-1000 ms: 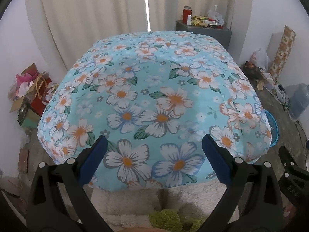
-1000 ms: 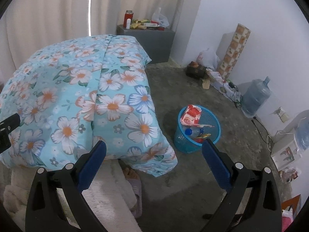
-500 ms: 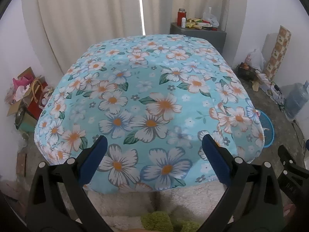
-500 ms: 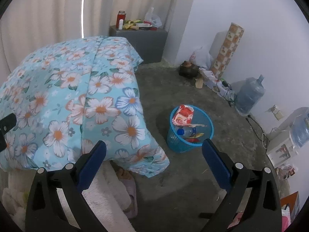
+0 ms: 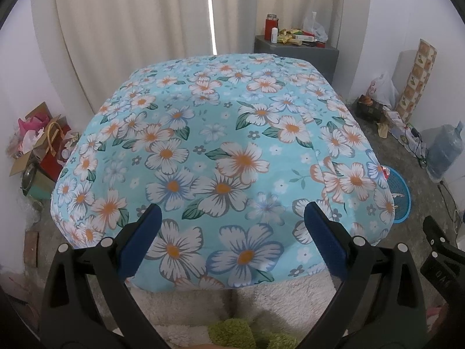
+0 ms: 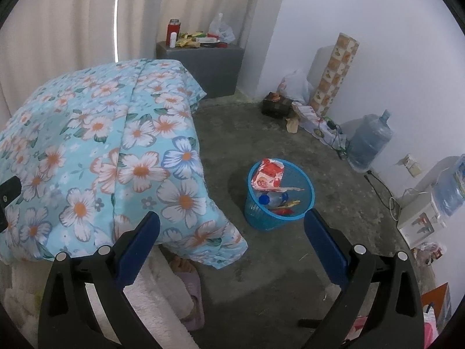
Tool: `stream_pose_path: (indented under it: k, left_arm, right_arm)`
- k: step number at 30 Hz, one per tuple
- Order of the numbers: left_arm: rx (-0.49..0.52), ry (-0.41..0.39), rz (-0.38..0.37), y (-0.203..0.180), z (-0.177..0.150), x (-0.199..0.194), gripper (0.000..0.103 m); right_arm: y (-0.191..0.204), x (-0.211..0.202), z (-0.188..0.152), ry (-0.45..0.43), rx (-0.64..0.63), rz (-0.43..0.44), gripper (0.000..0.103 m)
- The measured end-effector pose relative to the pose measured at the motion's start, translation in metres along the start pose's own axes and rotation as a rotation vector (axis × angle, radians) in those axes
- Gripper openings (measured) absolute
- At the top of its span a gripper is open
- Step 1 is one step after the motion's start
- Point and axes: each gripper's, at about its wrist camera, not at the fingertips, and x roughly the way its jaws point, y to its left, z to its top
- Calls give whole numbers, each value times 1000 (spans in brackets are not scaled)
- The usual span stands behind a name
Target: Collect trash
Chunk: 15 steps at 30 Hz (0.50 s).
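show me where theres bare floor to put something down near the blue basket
Bare concrete lies between the floral bedspread and the blue basket, and in front of the basket toward the right gripper. Beyond it, floor is free up to the grey cabinet. Crowded: the wall strip with the water jug, cables and bags. The basket itself already holds trash.

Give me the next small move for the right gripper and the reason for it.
Probably ease the right gripper toward the grey side table: both grippers are open and empty, the blue basket already holds trash, and loose wrappers sit on that table.
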Motion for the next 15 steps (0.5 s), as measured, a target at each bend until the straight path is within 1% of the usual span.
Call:
stream_pose_path:
  k: [15]
  left_arm:
    - [0, -1, 0, 2, 1, 1, 94]
  right_arm:
    - [-2, 0, 1, 2, 3, 0, 96]
